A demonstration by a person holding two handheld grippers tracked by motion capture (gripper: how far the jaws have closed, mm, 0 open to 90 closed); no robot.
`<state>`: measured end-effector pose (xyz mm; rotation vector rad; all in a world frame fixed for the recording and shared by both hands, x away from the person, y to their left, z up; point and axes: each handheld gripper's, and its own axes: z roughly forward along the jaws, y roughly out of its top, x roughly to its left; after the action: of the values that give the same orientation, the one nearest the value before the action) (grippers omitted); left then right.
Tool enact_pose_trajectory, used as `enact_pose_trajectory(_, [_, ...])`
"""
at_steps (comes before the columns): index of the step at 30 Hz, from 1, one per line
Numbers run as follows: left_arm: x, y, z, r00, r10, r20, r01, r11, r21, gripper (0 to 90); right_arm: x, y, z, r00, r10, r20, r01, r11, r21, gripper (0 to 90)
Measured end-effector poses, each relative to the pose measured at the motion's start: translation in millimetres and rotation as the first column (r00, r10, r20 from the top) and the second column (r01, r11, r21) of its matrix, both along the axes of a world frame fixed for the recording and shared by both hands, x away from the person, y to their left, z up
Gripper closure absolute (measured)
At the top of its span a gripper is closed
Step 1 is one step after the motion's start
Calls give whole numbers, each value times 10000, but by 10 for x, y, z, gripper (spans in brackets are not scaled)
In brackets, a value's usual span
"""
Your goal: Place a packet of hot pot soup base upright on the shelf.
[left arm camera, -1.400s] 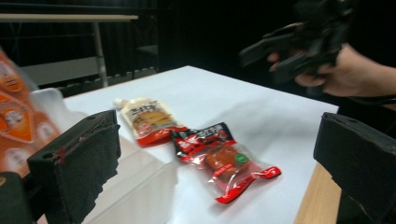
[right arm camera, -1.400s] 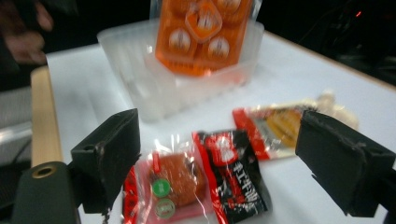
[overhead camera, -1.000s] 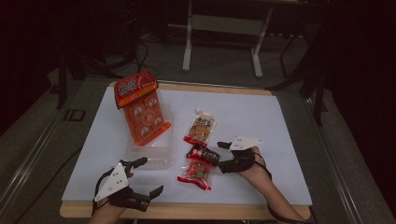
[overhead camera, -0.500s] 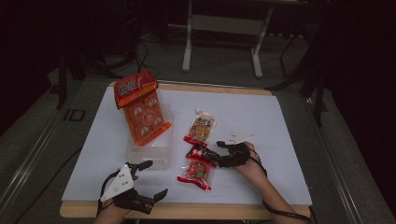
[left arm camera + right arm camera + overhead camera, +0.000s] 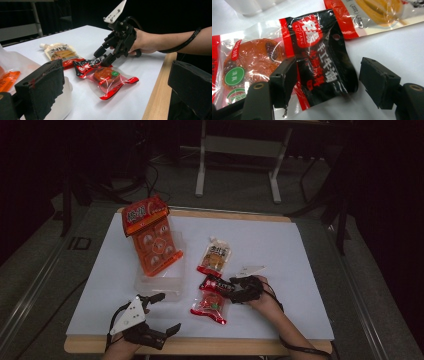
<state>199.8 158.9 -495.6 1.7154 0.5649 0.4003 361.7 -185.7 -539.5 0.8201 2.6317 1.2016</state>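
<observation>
Black jaws of the right gripper (image 5: pixel 325 82) are standing spread, tilting down around the black sachet (image 5: pixel 324 55), not pinching it.

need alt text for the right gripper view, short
The right gripper hangs open over a black and red snack packet, one jaw on each side of its near end, on a white table. A clear packet with an orange-brown snack lies left, and a yellowish pouch lies behind.
</observation>
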Motion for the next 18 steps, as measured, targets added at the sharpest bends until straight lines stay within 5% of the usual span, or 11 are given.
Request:
enact_pose_trajectory(5, [3, 2, -1, 10000, 47, -1, -47, 10000, -6, 12, -8, 25, 1, 9999, 53, 89, -51, 9998, -174, 318])
enact_pose_trajectory(18, [15, -3, -17, 10000, 45, -63, -44, 10000, 78, 12, -71, 129, 57, 9974, 579, -435, -596, 9974, -407, 773])
